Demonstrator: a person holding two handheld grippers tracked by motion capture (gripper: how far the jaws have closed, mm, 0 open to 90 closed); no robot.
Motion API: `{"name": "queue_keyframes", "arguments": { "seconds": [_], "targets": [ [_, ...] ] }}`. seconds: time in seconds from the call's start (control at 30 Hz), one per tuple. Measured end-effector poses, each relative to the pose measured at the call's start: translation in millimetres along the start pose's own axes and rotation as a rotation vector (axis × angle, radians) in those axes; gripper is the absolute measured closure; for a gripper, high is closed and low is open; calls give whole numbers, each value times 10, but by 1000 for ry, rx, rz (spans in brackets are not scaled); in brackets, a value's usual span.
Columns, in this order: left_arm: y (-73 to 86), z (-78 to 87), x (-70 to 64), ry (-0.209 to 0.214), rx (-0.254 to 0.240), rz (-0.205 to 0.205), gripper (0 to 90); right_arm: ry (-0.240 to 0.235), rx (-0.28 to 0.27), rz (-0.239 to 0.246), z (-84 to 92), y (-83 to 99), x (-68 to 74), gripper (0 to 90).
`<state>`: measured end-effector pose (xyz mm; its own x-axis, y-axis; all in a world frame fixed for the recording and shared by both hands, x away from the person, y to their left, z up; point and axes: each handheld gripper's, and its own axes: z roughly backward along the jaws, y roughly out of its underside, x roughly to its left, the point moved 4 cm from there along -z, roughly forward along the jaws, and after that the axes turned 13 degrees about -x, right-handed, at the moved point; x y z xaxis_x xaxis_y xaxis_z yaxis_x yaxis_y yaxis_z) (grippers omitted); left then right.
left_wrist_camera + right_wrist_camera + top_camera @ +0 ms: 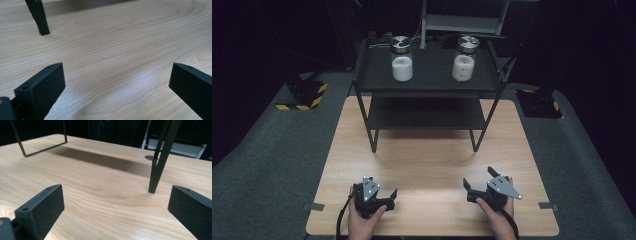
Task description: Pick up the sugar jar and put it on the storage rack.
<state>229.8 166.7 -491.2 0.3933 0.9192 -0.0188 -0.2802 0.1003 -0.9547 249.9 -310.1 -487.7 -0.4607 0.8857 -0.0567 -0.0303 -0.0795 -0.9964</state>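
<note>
High view has the whole setup: a pale wood-grain surface (432,165) with a black two-tier metal rack (429,95) standing along its far edge. On the rack's top shelf sit two clear jars with shiny round metal lids, the left jar (402,59) packed with bright white stuff and the right jar (465,59) with something creamier. Both are well apart from the hands. Down by the near edge, the left tool (382,196) sits toward the near-left corner and the right tool (477,185) toward the near-right, each held in a hand, each with a grey three-cornered plate on top and a cable trailing off.

Left gripper view doesn't catch the jars; you get close-up grain, wavy and matte, plus one black rack leg (40,17) planted on the wood. Its blocky black jaws are spread wide with nothing between them. Right gripper view shows another slim rack leg (160,162) and the rack's shadow, jaws just as wide and empty.
</note>
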Motion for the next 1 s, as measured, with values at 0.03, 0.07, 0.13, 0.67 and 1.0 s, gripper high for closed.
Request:
{"name": "queue_keyframes", "arguments": {
  "seconds": [0.03, 0.07, 0.13, 0.67, 1.0],
  "targets": [
    [0, 0, 0, 0, 0, 0, 7, 1, 10, 2, 4, 3, -3, 3],
    [-1, -1, 1, 0, 0, 1, 7, 3, 17, 8, 7, 6, -6, 3],
    [-2, -3, 0, -1, 2, 1, 7, 3, 29, 8, 17, 11, -15, 3],
    [-3, 0, 1, 2, 4, 0, 7, 12, 136, 32, 12, 26, -22, 4],
    [2, 0, 11, 2, 0, 11, 7, 23, 163, 25, -20, 42, -18, 6]
  ]
}}
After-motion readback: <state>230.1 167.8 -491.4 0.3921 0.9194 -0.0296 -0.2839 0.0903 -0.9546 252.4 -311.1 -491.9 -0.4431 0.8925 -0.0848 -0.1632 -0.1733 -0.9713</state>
